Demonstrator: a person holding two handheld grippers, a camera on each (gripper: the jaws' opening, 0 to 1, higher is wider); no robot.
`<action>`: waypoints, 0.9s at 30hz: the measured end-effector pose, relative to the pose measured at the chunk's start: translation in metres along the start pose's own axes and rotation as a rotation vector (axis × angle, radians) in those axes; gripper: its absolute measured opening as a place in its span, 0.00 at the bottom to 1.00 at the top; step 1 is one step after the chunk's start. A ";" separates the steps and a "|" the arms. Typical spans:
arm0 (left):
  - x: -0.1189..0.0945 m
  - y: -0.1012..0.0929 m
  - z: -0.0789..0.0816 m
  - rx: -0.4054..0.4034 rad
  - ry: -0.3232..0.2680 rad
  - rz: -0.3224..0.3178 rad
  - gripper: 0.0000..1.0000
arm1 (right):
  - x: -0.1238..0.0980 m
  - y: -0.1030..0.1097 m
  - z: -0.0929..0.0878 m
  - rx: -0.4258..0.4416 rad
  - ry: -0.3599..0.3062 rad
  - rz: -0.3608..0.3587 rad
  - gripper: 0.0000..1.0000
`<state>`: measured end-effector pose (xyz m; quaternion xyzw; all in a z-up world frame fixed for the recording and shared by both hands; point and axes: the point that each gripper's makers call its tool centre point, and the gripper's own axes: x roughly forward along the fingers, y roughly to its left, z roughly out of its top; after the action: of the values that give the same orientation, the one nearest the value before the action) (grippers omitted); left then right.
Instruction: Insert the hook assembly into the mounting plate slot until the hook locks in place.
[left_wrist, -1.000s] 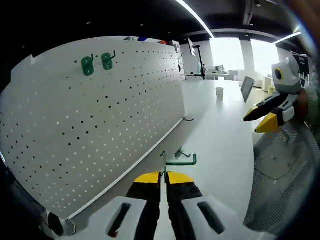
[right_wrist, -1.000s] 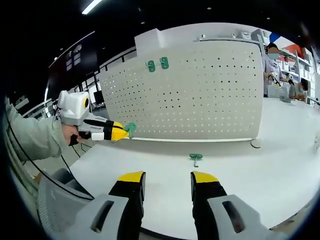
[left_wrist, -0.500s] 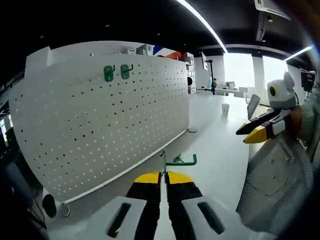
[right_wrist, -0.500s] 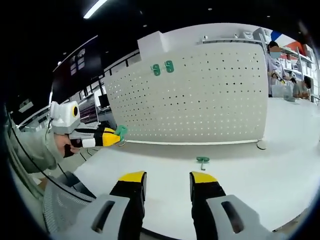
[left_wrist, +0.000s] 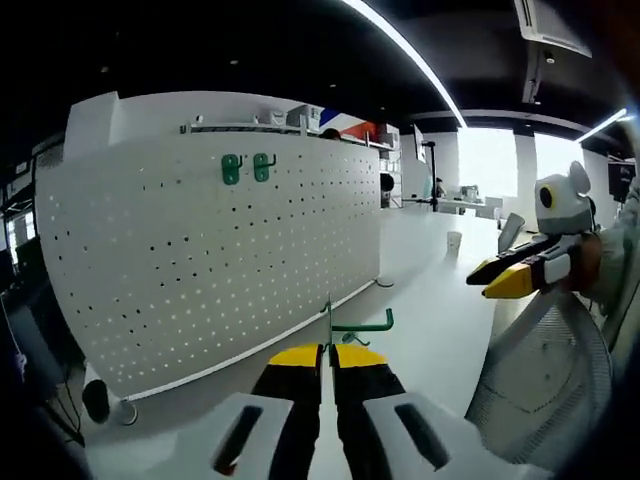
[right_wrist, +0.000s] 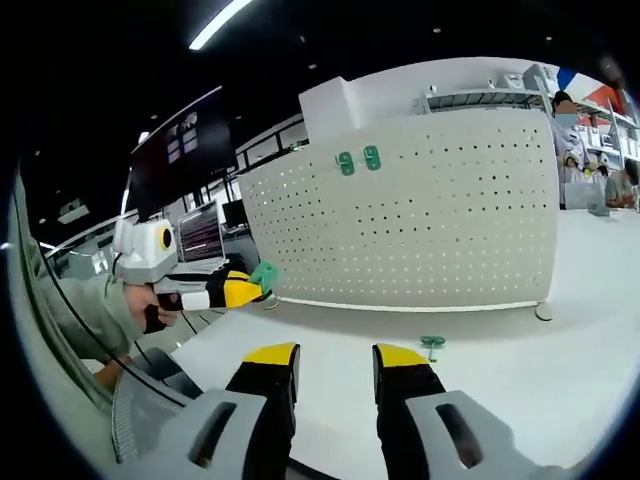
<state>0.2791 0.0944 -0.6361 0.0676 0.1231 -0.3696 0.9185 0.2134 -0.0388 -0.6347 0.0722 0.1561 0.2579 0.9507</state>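
Indoors: dim ceiling with a light strip, white table (right_wrist: 560, 390) across the lower frame, white pegboard (right_wrist: 440, 220) upright at centre carrying two mounted green hooks (right_wrist: 358, 160) at upper centre. Left gripper (left_wrist: 328, 352) clamped on a green hook (left_wrist: 358, 324), lower centre. Right gripper (right_wrist: 335, 352) jaws apart, holding nothing. Another loose green hook (right_wrist: 432, 343) on the table, right of centre. Against a second ago: pegboard seen more squarely, held hook unchanged in the jaws.

In the right gripper view, the left gripper (right_wrist: 250, 287) carrying the green hook (right_wrist: 263, 276) has risen clear of the tabletop (right_wrist: 520, 370), toward 10 o'clock. In the left gripper view, the right gripper (left_wrist: 500, 281) has lifted toward 3 o'clock.
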 end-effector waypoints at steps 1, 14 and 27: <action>0.000 -0.001 0.001 -0.002 -0.003 -0.001 0.04 | 0.000 0.001 0.000 -0.003 0.005 0.002 0.27; -0.008 -0.017 0.012 -0.011 -0.038 -0.022 0.04 | -0.003 0.025 0.015 -0.021 -0.015 0.062 0.23; -0.014 -0.038 0.026 0.013 -0.072 -0.054 0.04 | -0.002 0.049 0.027 -0.045 -0.045 0.125 0.19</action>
<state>0.2473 0.0711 -0.6080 0.0568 0.0896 -0.3974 0.9115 0.1983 0.0010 -0.5978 0.0663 0.1243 0.3183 0.9375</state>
